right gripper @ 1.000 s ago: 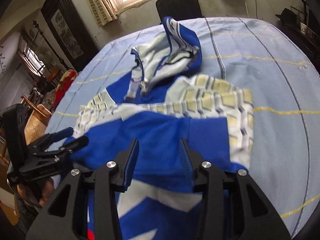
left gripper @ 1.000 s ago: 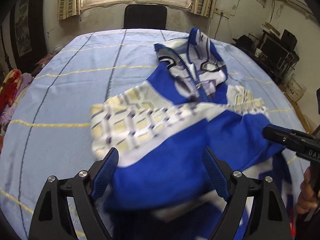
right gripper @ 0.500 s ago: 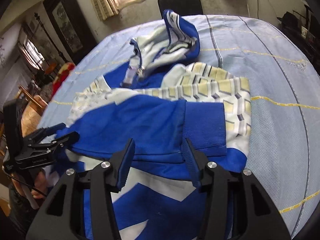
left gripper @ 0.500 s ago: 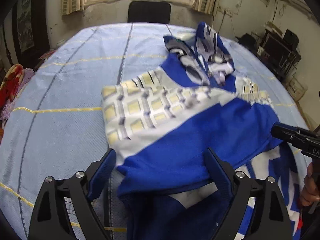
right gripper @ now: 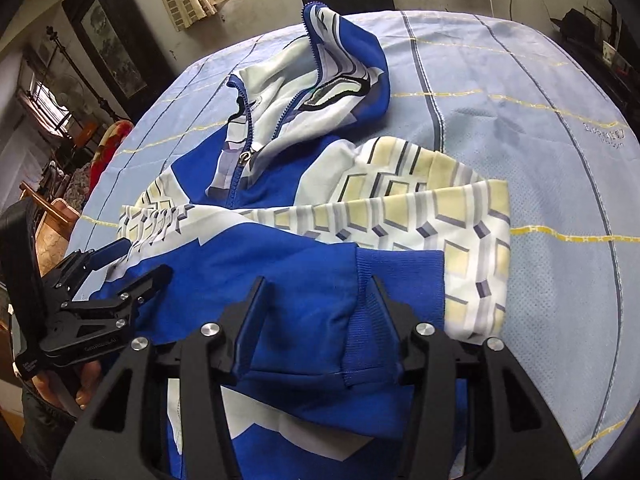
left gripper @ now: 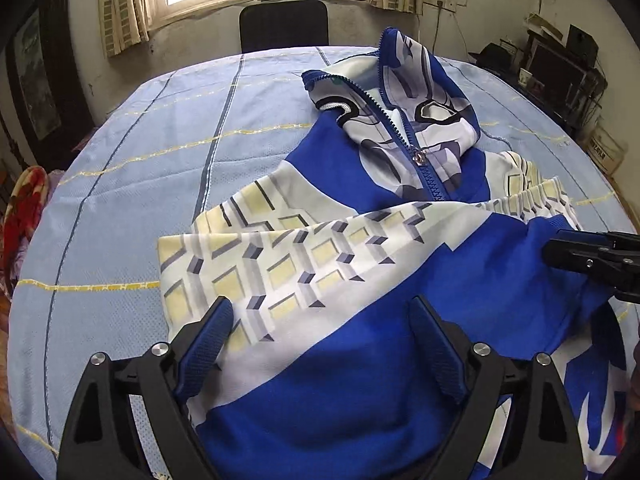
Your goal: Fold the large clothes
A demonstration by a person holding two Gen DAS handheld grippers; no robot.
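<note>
Between both parted claws [left gripper: 320, 344], jacket [left gripper: 360, 280].

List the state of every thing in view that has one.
Jacket: partly folded, sleeves laid across its body.
Zipper: closed to the chest, open above.
Hood: crumpled, standing up.
Left gripper: open, over the jacket.
Right gripper: open, over a sleeve cuff.

Bare bedsheet [left gripper: 120, 184] left and far of jacket [left gripper: 360, 320]; chair [left gripper: 284, 24] blocks far edge.
</note>
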